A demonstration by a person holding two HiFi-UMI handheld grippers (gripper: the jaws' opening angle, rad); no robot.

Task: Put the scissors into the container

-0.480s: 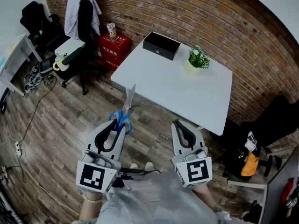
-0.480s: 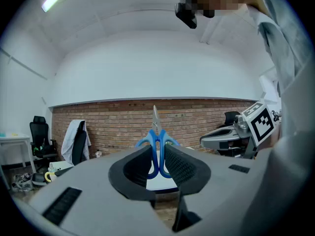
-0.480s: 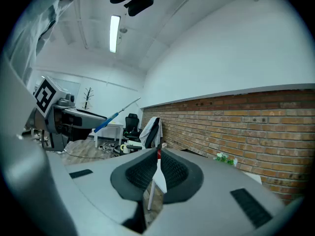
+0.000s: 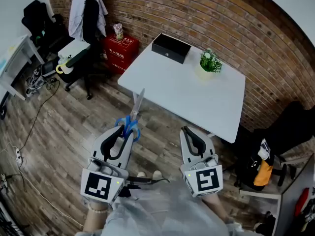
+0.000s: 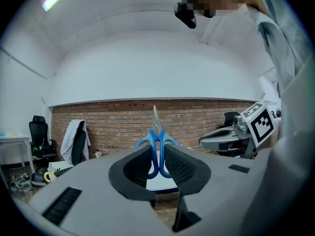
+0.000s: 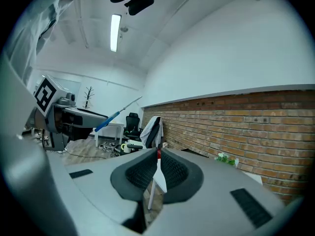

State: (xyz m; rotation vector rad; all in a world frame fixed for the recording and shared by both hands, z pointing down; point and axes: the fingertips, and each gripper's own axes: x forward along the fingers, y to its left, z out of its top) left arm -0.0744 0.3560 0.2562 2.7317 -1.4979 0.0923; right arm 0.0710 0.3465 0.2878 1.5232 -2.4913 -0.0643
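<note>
My left gripper (image 4: 125, 132) is shut on the blue handles of the scissors (image 4: 131, 122). Their steel blades point up and away, toward the near left edge of the white table (image 4: 197, 100). In the left gripper view the scissors (image 5: 156, 144) stand upright between the pads, over my left gripper (image 5: 157, 157). The container, a black box (image 4: 171, 47), sits at the table's far left corner, well beyond both grippers. My right gripper (image 4: 190, 132) hangs level with the left one, before the table's near edge, shut with nothing in it. The right gripper view shows its jaws (image 6: 157, 165) together and the scissors (image 6: 116, 114) off to the left.
A small potted plant (image 4: 209, 63) stands on the table's far side, right of the box. A red box (image 4: 119, 50) and a chair draped with a white coat (image 4: 86, 11) stand by the brick wall at left. A black chair (image 4: 290, 127) is right of the table.
</note>
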